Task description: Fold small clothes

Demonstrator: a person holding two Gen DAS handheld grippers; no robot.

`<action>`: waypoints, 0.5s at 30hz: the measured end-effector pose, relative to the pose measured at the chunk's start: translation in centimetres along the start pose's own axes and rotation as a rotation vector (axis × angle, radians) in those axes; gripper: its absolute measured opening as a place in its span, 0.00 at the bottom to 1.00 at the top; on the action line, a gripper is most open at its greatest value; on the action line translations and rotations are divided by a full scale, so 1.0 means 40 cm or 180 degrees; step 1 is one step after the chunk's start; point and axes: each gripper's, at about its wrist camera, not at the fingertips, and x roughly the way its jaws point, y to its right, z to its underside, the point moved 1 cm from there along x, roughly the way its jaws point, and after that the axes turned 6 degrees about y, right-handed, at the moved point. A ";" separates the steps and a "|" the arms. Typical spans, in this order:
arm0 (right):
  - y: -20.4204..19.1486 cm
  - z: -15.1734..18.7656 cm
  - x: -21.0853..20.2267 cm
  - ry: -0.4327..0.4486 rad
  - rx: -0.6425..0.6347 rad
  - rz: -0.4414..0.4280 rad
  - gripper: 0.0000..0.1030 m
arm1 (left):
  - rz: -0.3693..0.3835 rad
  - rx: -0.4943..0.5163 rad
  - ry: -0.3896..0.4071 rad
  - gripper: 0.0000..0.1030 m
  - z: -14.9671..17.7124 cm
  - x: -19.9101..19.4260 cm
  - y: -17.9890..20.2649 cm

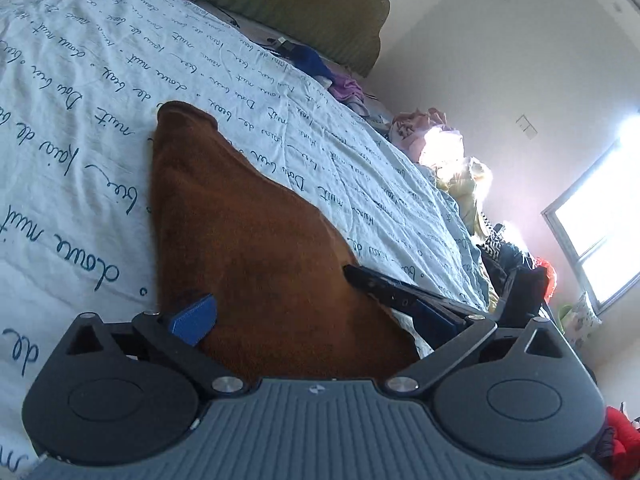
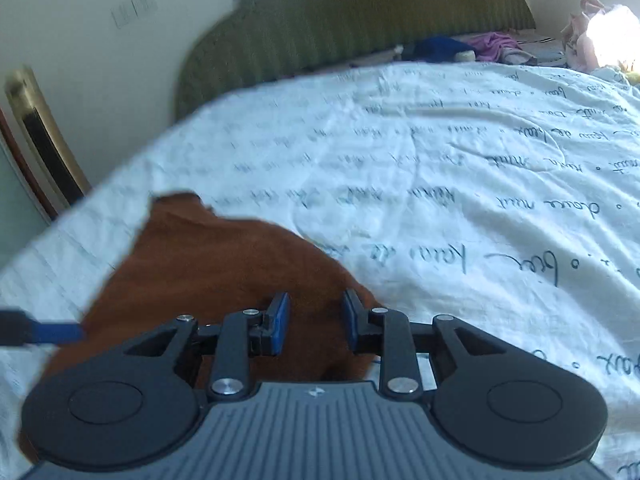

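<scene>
A brown fleece garment (image 1: pixel 256 240) lies flat on the white bedspread (image 1: pixel 80 120) printed with dark script. My left gripper (image 1: pixel 280 300) is open wide just above the garment's near end, one blue pad over the cloth and the other finger at its right edge; nothing is pinched. In the right wrist view the same garment (image 2: pixel 208 252) runs away to the upper left. My right gripper (image 2: pixel 316 320) stands narrow, with brown cloth bunched between its blue pads at the garment's near right corner. One left gripper finger (image 2: pixel 44 332) pokes in at the left edge.
A green padded headboard (image 2: pixel 360 12) stands at the far end of the bed. Blue and purple clothes (image 2: pixel 472 50) lie before it, and more clothes (image 1: pixel 432 136) are piled along the bed's right side. A bright window (image 1: pixel 604 220) is at the right.
</scene>
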 end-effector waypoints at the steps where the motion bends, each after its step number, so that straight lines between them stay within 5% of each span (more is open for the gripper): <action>1: 0.006 -0.004 -0.007 -0.0016 0.0097 -0.0019 0.26 | 0.0035 0.0001 0.0030 1.00 0.007 -0.026 0.005; 5: -0.063 0.009 -0.139 0.0156 -0.0145 -0.0123 0.28 | 0.0340 -0.0230 -0.0122 1.00 0.062 -0.102 0.009; 8: -0.121 0.070 -0.235 0.0155 -0.0219 -0.0350 0.28 | 0.0264 -0.0151 -0.0262 1.00 0.117 -0.096 0.005; 11: -0.133 0.127 -0.249 0.0107 -0.0464 -0.0012 0.28 | 0.0146 -0.0154 -0.0396 1.00 0.162 -0.057 -0.022; 14: -0.034 0.139 -0.220 0.0033 -0.0028 0.0226 0.92 | 0.0125 -0.0019 -0.0379 1.00 0.159 -0.073 -0.008; 15: -0.014 0.130 -0.237 0.0075 0.0163 0.0079 0.91 | 0.0173 -0.0107 -0.0363 1.00 0.144 -0.090 -0.013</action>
